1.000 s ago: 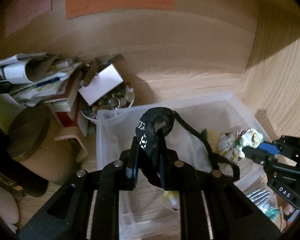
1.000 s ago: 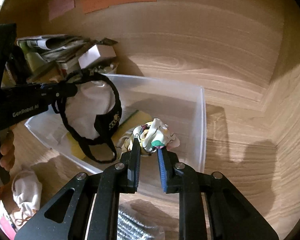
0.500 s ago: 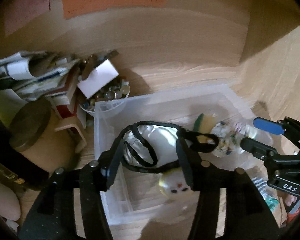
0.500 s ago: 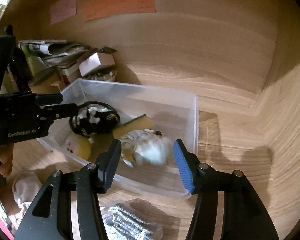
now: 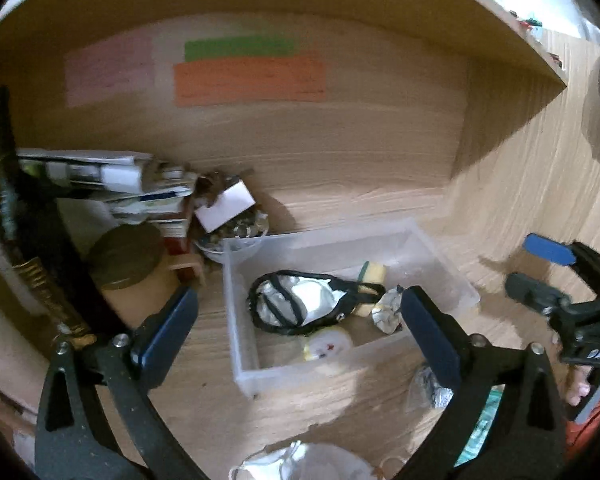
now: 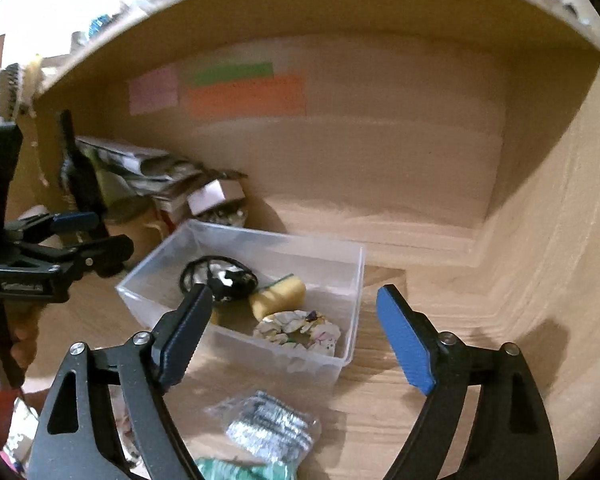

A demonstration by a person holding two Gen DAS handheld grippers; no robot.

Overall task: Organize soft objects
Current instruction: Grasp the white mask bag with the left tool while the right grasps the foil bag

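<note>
A clear plastic bin [image 5: 444, 264] [image 6: 352, 344] stands on the wooden shelf. In it lie a black-strapped face mask [image 5: 300, 308] [image 6: 224, 276], a yellow sponge [image 5: 374, 272] [image 6: 278, 298], a crumpled patterned cloth [image 5: 388, 312] [image 6: 300, 330] and a small yellow round toy [image 5: 326, 346]. My left gripper [image 5: 300, 336] is open and empty, drawn back above the bin's near side. My right gripper [image 6: 296, 340] is open and empty, also back from the bin. Each gripper shows in the other's view: the right [image 5: 548, 276], the left [image 6: 88, 236].
Papers, a white box, a bowl of small metal pieces [image 5: 236, 232] and a brown round tin [image 5: 128, 256] crowd the shelf's left. A clear bag of silvery items [image 6: 268, 428] and a white mask [image 5: 300, 464] lie in front of the bin. Coloured notes [image 5: 248, 76] hang on the back wall.
Both grippers opened and let go: the black mask and the patterned cloth dropped into the bin. Both grippers then pulled back and up, away from the bin.
</note>
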